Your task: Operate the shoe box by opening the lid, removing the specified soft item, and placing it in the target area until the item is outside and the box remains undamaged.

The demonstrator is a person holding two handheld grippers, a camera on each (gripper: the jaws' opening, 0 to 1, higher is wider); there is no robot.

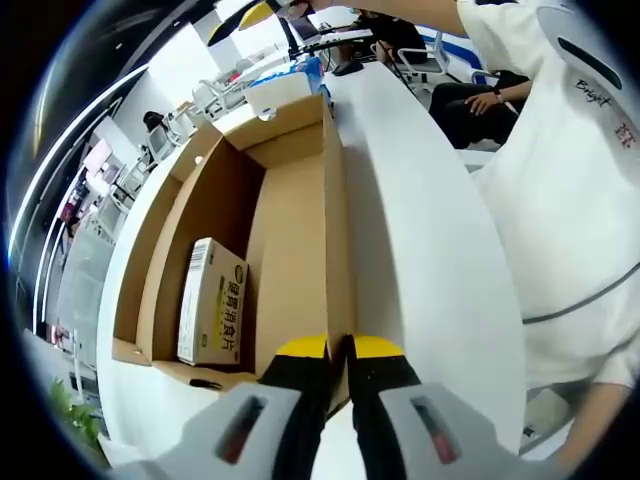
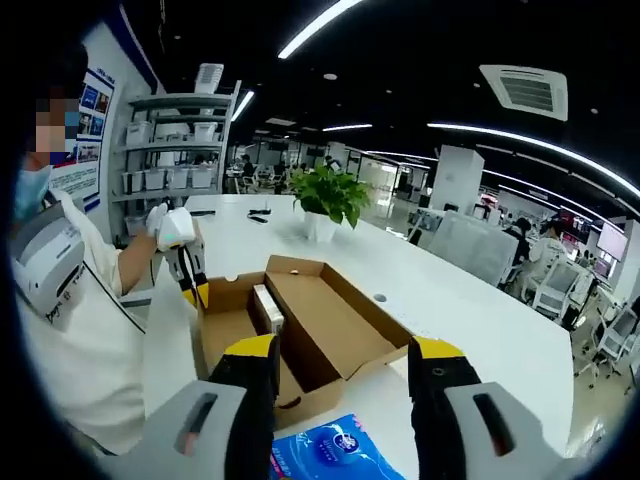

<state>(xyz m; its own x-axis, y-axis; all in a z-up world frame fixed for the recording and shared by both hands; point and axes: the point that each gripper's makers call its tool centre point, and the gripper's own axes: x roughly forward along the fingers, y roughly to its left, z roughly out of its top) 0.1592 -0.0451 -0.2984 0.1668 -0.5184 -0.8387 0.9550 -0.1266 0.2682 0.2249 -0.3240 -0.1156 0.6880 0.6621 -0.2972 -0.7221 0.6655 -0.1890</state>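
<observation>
An open brown cardboard shoe box (image 1: 290,230) lies on a white table. Inside it, a small white and yellow packet (image 1: 212,303) leans against the left wall. My left gripper (image 1: 340,348) is shut on the top edge of the box's right wall, one yellow-tipped jaw on each side. In the right gripper view the same box (image 2: 335,325) sits ahead with the packet (image 2: 267,308) standing inside. There the left gripper (image 2: 193,288) comes in from the left, pinching the box's edge. My right gripper (image 2: 346,348) hangs open above the box's near end with nothing between its jaws.
A blue and white packet (image 2: 330,452) lies on the table (image 2: 460,320) just below the right gripper, and shows past the box's far end (image 1: 290,82). A person in white (image 1: 570,180) stands close beside the table. A potted plant (image 2: 328,195), shelves (image 2: 175,140) and chairs (image 2: 470,245) stand farther back.
</observation>
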